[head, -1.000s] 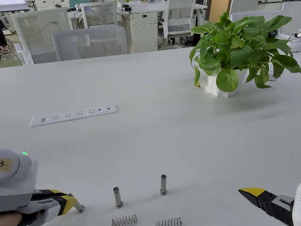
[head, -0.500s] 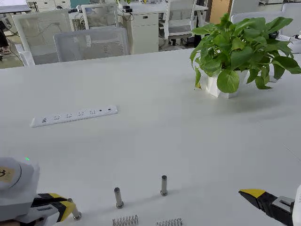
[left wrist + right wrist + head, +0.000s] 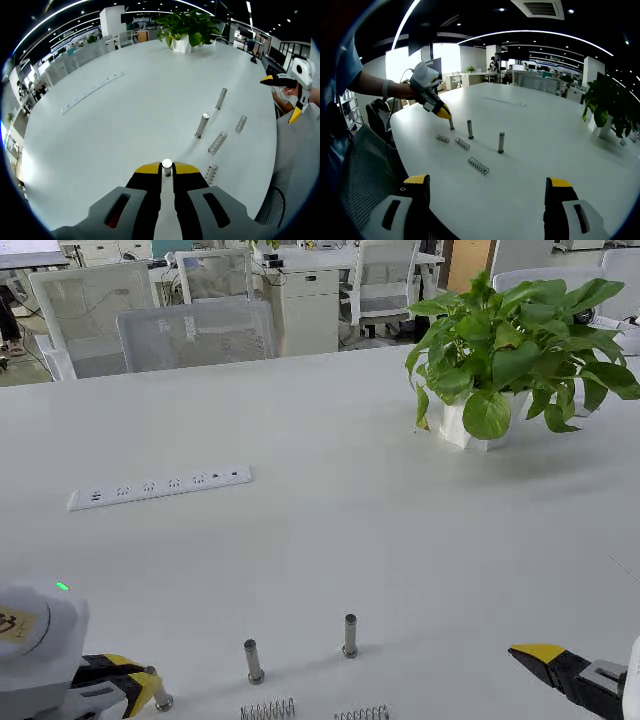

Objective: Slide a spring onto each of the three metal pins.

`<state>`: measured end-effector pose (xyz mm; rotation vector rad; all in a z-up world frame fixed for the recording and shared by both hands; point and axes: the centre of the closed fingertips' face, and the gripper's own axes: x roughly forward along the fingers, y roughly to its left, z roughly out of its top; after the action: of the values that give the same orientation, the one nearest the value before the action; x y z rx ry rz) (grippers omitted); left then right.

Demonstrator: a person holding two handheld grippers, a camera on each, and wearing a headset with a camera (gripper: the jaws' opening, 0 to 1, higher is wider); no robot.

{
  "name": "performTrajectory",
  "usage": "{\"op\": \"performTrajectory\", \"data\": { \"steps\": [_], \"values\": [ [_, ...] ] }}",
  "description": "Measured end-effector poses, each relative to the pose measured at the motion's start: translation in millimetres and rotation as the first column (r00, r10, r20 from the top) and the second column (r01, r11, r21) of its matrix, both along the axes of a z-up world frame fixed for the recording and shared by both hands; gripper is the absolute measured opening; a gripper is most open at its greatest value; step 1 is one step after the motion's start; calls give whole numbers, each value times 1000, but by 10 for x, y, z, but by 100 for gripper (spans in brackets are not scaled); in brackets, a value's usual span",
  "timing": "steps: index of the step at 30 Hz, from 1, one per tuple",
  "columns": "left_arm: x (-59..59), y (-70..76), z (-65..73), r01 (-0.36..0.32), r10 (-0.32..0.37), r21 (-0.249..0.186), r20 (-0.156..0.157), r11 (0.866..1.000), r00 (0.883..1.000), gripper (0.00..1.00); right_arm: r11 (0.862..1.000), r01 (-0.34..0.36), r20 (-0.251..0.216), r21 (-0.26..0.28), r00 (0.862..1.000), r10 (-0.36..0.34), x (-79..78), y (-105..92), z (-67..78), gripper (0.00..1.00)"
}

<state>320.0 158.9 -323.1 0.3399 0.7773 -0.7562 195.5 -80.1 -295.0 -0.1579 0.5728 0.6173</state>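
Drawn slightly nearer the person, the left hand-held gripper (image 3: 167, 171) pinches the leftmost pin (image 3: 166, 164); the right hand-held gripper (image 3: 488, 181) gapes wide.

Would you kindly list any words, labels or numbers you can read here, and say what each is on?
Yellow sticker on the body of the left claw, which is shut on a metal pin: a dark mark, cut off at the frame edge, unreadable.
Power strip: any print is too small to read.
Nothing else bears legible text.
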Motion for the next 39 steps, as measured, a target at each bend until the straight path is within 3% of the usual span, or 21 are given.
{"op": "performTrajectory", "data": {
  "steps": [5, 16, 27, 39],
  "values": [
    [1, -4, -9, 10, -10, 6, 21, 1000, 1000, 5, 1000, -1, -1, -2, 1000, 1, -1, 4, -4, 95],
    [-19, 29, -73, 15, -15, 12, 17, 1000, 1000, 7, 1000, -8, -8, -3, 1000, 8, -11, 17, -18, 95],
    [-35, 47, -133, -1, 1, 0, 17, 1000, 1000, 25, 1000, -11, -11, -10, 1000, 11, -17, 13, -29, 95],
    [-40, 42, -93, -35, 38, -83, 38, 996, 999, 59, 1000, -21, -13, -18, 1000, 21, -19, 20, -33, 97]
  ]
}}
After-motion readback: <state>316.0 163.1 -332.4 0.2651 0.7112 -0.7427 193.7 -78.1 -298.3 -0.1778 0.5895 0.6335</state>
